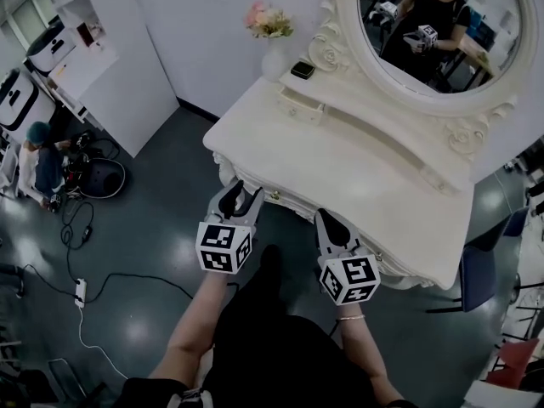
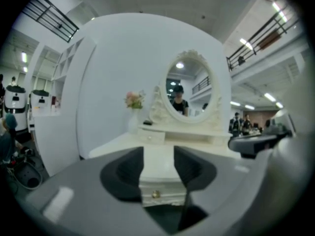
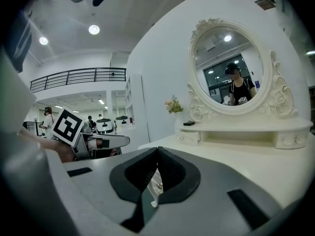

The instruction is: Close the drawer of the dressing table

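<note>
The white dressing table [image 1: 357, 168] stands in front of me under its oval mirror [image 1: 442, 24]. In the left gripper view its drawer front [image 2: 162, 188] with a small gold knob [image 2: 156, 194] shows between the jaws of my left gripper [image 2: 158, 154]. That gripper is open and its pads do not touch the drawer. In the head view the left gripper [image 1: 240, 195] sits at the table's front edge. My right gripper [image 1: 330, 223] is at the same edge, further right. In the right gripper view its jaws [image 3: 157, 151] meet at the tips, with nothing held.
A vase of flowers [image 1: 270, 32], a small black box [image 1: 302, 70] and a little upper drawer [image 1: 299, 107] are at the table's back left. A person [image 1: 38, 164] sits at the far left by white shelving [image 1: 85, 58]. Cables [image 1: 81, 291] lie on the floor. A blue chair [image 1: 480, 270] stands at the right.
</note>
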`<state>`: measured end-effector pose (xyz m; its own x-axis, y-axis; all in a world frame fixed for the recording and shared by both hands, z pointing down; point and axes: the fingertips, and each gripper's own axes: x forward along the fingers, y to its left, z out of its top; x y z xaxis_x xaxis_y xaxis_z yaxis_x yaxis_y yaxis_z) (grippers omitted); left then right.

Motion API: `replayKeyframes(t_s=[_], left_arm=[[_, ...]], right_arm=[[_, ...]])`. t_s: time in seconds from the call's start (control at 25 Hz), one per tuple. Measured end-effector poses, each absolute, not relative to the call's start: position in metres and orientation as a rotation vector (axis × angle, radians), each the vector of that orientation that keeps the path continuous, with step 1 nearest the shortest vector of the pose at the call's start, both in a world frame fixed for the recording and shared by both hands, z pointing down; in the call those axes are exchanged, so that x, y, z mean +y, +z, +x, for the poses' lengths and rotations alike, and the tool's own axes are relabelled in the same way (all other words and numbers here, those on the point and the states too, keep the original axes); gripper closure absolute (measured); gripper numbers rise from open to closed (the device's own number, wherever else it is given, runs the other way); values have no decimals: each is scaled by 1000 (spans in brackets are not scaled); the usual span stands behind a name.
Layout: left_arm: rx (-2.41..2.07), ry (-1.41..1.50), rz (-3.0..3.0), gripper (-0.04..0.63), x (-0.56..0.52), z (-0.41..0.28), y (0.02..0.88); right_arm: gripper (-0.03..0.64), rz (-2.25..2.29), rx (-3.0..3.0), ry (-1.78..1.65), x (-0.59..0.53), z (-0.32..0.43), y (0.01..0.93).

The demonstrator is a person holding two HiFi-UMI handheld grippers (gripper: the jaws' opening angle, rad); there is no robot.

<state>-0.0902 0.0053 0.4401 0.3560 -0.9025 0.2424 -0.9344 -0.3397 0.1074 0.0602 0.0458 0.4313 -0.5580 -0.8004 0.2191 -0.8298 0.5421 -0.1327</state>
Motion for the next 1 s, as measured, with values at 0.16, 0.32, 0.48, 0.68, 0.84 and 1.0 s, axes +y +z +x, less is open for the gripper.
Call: replayKeyframes(t_s=[0.16,0.32,0.48,0.68,0.84,1.0], left_arm=[[-1632,223,2390,396,-35,-94,446],[-1607,244,2398,387,-77,-94,451],[-1578,262,2416,382,-116,-91,452],[-1535,290,2434,377,-156,-87,453],[-1502,305,2447,371,-180,-84,457],[-1468,321,2456,365,-197,-80,463]], right_arm=[[612,1418,-2628,348,7,57,434],[612,1436,-2610,358,-31,53,435],[612,1465,-2592,370,-65,52,434],[612,1499,-2568,381,-99,49,434],[612,1520,-2549,378,-119,48,434],[612,1552,-2525,379,-134,50,433]])
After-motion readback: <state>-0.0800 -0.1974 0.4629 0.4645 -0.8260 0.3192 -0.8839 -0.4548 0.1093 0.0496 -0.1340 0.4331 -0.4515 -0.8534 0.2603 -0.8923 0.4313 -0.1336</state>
